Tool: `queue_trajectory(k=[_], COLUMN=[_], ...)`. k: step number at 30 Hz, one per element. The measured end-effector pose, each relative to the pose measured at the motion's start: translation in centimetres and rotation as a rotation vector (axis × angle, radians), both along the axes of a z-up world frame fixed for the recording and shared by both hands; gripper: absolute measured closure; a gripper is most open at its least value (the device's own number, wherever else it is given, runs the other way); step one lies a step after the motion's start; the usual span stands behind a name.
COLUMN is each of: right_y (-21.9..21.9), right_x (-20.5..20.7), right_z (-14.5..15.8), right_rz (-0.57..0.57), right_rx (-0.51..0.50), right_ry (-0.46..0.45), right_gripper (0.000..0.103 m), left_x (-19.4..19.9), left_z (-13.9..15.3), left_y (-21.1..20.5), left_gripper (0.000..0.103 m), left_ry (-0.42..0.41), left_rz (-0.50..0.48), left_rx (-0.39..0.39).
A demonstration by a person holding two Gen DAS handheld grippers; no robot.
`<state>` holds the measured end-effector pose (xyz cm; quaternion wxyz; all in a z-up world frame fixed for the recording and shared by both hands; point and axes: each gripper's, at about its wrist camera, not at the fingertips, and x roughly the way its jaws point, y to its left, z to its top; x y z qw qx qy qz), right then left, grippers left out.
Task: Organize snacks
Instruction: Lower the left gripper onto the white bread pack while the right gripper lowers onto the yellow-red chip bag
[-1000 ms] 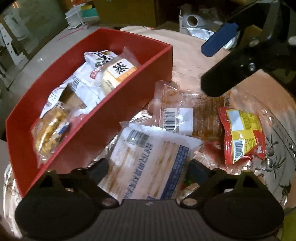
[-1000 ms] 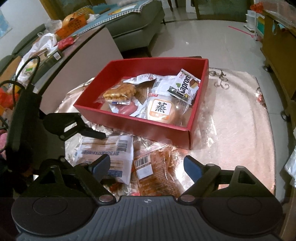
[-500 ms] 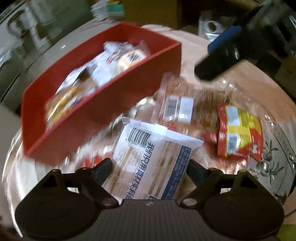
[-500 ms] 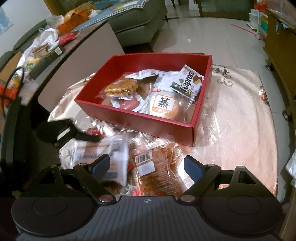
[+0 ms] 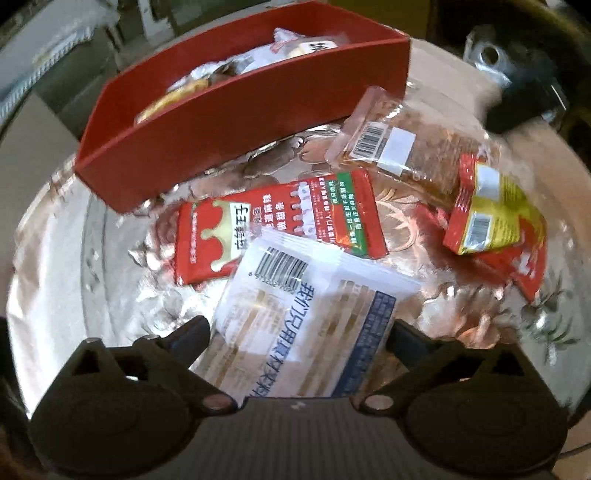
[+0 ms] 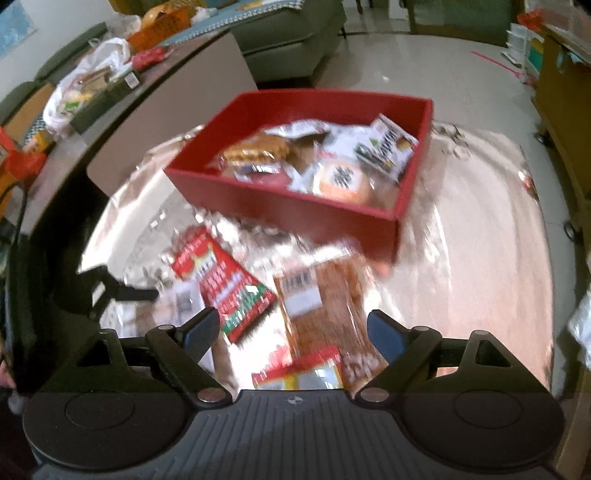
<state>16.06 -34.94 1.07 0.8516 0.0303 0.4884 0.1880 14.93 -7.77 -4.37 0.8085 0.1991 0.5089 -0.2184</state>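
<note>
My left gripper (image 5: pixel 297 334) is shut on a white and blue snack packet (image 5: pixel 306 325) and holds it lifted off the table. Beneath it lies a red packet with a crown (image 5: pixel 277 232), also in the right wrist view (image 6: pixel 225 284). A clear packet of brown snack (image 5: pixel 402 147) and a red and yellow packet (image 5: pixel 491 218) lie to the right. The red box (image 5: pixel 236 110) holds several snacks; the right wrist view shows it too (image 6: pixel 295 206). My right gripper (image 6: pixel 291 328) is open and empty above the clear brown packet (image 6: pixel 325 306).
The table (image 6: pixel 472 266) has a shiny patterned cover. A side counter (image 6: pixel 110 110) with bags and clutter stands at the left, a sofa (image 6: pixel 288 33) behind it. A wooden cabinet (image 6: pixel 565 96) is at the right.
My left gripper has lifted the white and blue packet and drawn it back, uncovering the red crown packet. The right gripper has moved back and tilted; both views are blurred by motion.
</note>
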Motion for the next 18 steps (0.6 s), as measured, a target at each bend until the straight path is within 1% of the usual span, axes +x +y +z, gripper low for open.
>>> queue_trajectory(k=[2, 6, 10, 12, 13, 15, 16, 18], right_y=[-0.5, -0.7, 0.9, 2.3, 2.9, 3.9, 4.2, 4.7], right_x=[-1.2, -2.4, -2.8, -2.8, -2.8, -2.8, -3.0, -3.1], right_z=[-0.6, -2.4, -4.3, -5.2, -5.7, -6.7, -6.9, -7.2], right_rz=[-0.010, -0.018, 0.031, 0.061, 0.074, 0.090, 0.100, 0.103], right_rx=[-0.014, -0.063, -0.116, -0.158, -0.182, -0.234, -0.242, -0.253], right_ry=[0.015, 0.064, 0.101, 0.106, 0.109, 0.108, 0.100, 0.100], right_gripper=[0.012, 0.012, 0.012, 0.012, 0.012, 0.011, 0.005, 0.002], left_x=[0.0, -0.6, -2.0, -2.8, -3.0, -3.1, -3.2, -3.2], left_z=[0.4, 1.0, 2.7, 3.2, 3.1, 2.6, 2.4, 1.8], left_y=[0.4, 1.6, 3.0, 3.1, 3.0, 2.6, 2.4, 2.3], left_gripper=[0.016, 0.020, 0.021, 0.021, 0.021, 0.021, 0.021, 0.021], left_ry=[0.008, 0.031, 0.047, 0.055, 0.061, 0.074, 0.076, 0.076], left_rz=[0.022, 0.088, 0.151, 0.168, 0.172, 0.167, 0.164, 0.165], left_rx=[-0.020, -0.036, -0.124, -0.145, -0.149, -0.133, -0.118, -0.083])
